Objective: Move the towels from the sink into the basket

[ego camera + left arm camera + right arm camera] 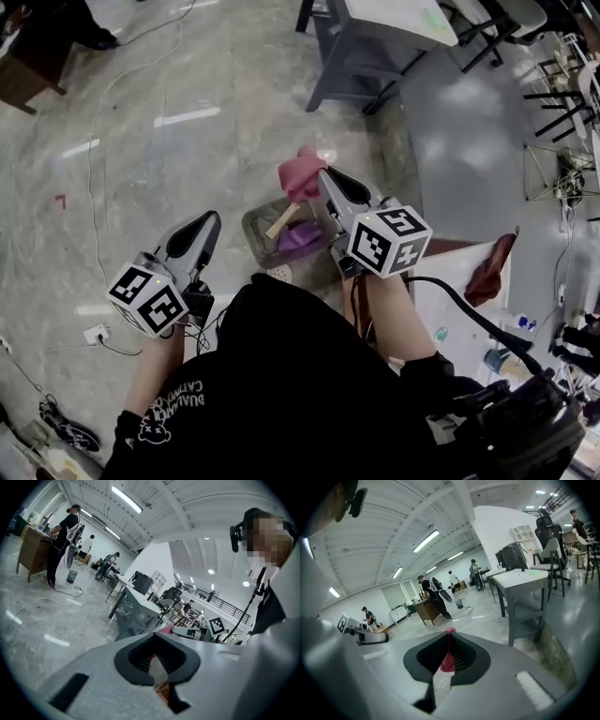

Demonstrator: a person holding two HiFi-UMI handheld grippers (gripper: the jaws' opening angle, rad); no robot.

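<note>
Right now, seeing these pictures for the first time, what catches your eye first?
The pink towel stands out first, pinched in the right claw at the middle of the head view, over a basket on the floor that holds a purple cloth. The left claw, lower left, is shut and empty.

Head cam: above person, faces steeply down. Left gripper (208, 217) and right gripper (323, 178) close under lens, basket (251, 234) on near side of grey table (375, 37).
Left gripper cam: roughly level along own jaws, which fill frame bottom; grey table (136, 603) mid-distance ahead.
Right gripper cam: same mount; grey table (520, 581) nearer, right of centre.
Shared: grey table in all three views; pink towel (300, 172) in head and right gripper views.
</note>
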